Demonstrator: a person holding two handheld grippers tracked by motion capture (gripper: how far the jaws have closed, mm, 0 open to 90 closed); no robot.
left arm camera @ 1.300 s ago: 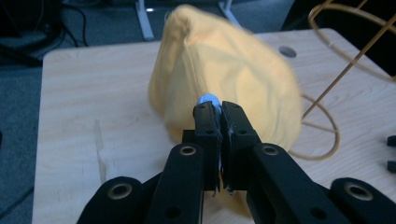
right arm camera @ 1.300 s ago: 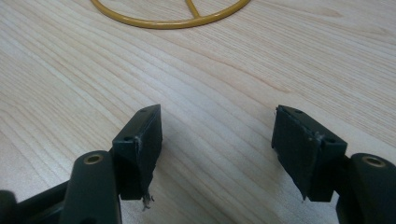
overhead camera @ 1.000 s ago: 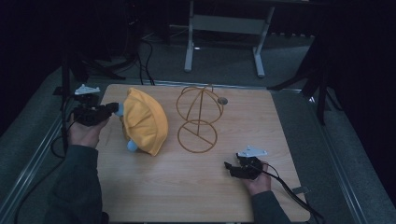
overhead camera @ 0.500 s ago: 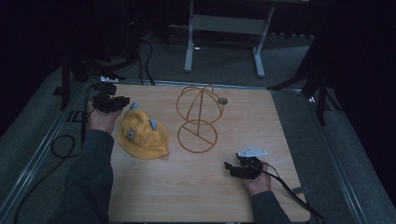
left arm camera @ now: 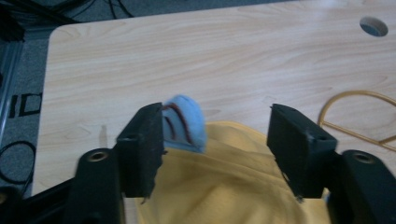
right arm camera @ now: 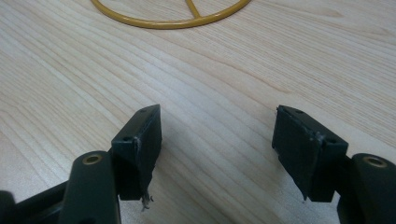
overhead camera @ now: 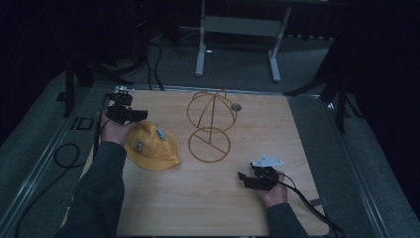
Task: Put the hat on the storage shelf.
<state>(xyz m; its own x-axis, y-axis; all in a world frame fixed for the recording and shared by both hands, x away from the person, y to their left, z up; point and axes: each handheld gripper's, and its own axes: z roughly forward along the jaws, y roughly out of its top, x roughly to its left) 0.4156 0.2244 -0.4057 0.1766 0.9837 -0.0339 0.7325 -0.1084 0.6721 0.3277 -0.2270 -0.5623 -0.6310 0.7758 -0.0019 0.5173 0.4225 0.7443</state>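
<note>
Wooden counter (overhead camera: pixel 208 198) carrying everything. Gold wire hat stand (overhead camera: pixel 210 126) upright at centre, bare. Yellow bucket hat (overhead camera: pixel 151 146) with a small blue ear (left arm camera: pixel 187 122) lying flat on the counter just left of the stand, not yet on it. Left gripper (overhead camera: pixel 141 115) above the hat's far edge, jaws spread, holding nothing. Right gripper (overhead camera: pixel 241 177) resting near the front right, jaws apart, empty. Judged: placing the hat on the stand not yet done
</note>
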